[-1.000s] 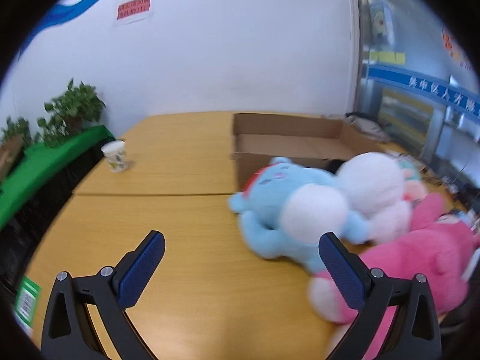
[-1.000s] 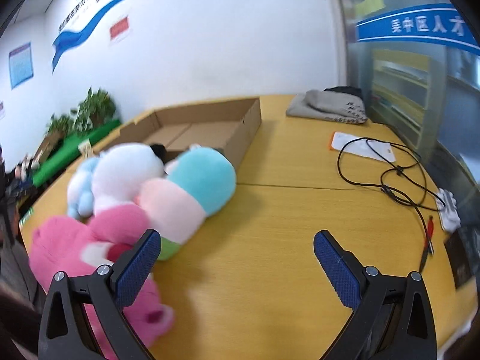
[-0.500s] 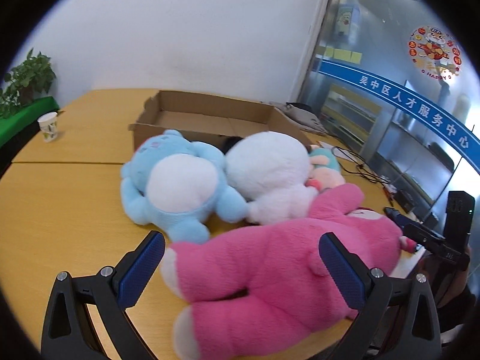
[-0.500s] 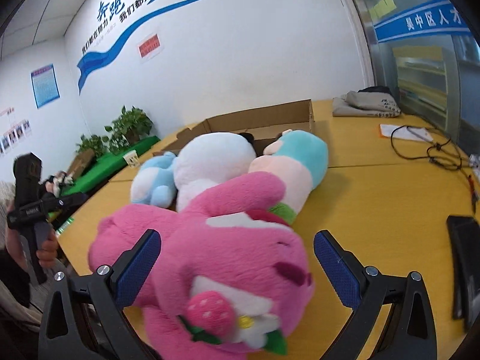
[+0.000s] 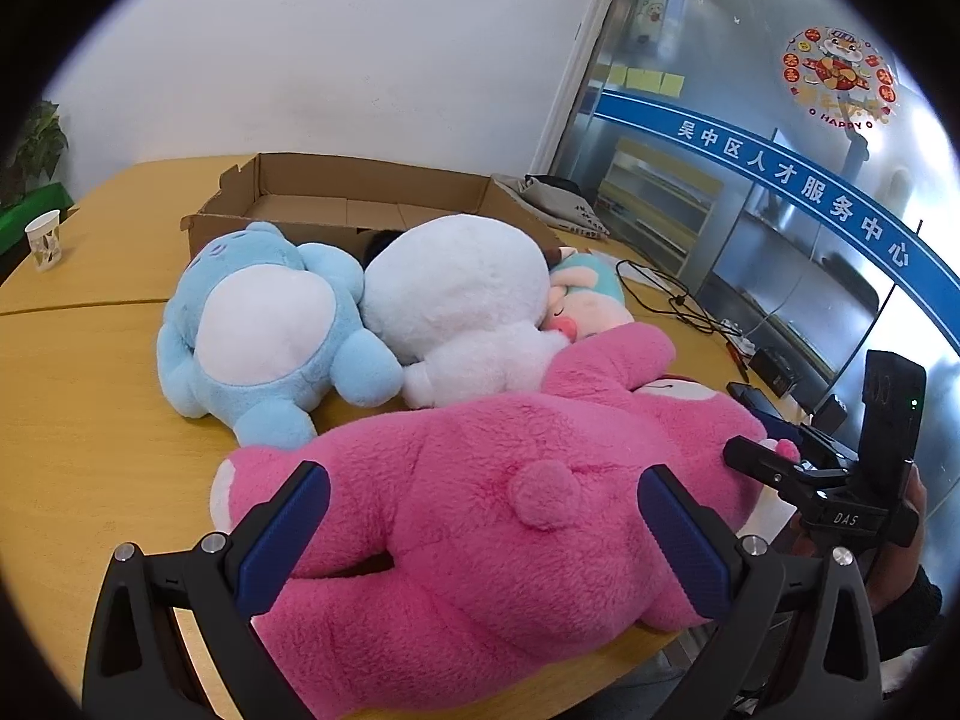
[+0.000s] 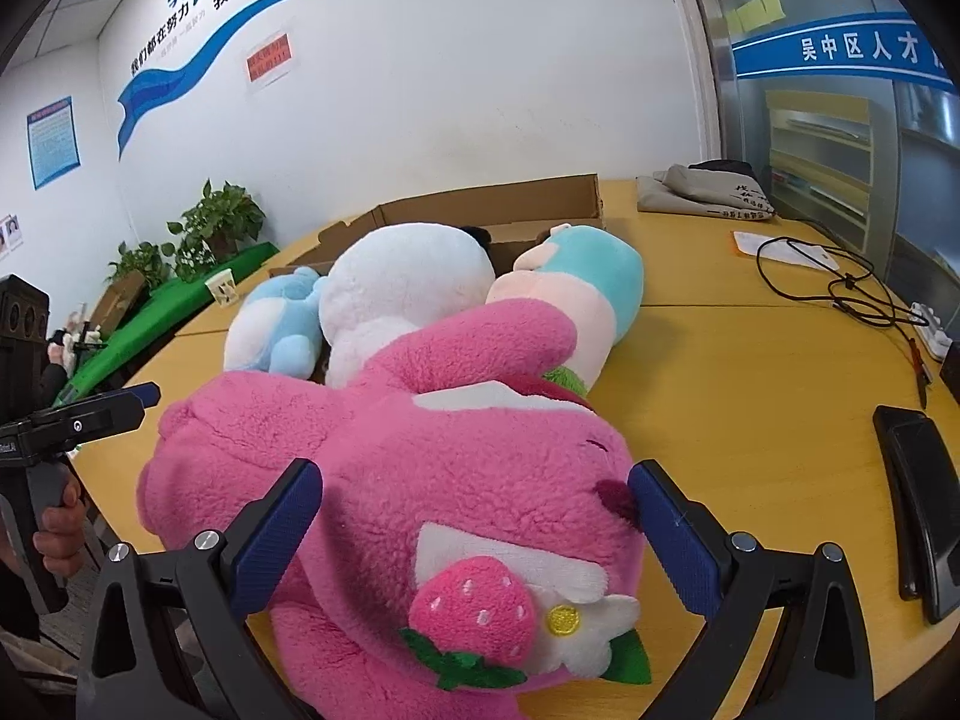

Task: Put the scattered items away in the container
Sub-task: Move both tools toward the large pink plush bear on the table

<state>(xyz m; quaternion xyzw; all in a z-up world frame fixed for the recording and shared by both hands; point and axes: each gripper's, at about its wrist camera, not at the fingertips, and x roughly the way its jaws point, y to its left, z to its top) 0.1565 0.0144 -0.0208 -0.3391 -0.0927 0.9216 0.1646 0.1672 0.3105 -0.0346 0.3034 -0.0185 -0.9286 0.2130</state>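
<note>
My left gripper [image 5: 480, 534] is spread wide over the pink plush bear [image 5: 510, 516], jaws either side of its back, not squeezing. My right gripper [image 6: 474, 528] gapes around the bear's head by the strawberry [image 6: 474, 606]. The bear lies at the near edge of the bench [image 5: 90, 372]; blue [image 5: 264, 324] and white [image 5: 462, 306] plushes lie beyond, against the cardboard box [image 5: 360, 198].
</note>
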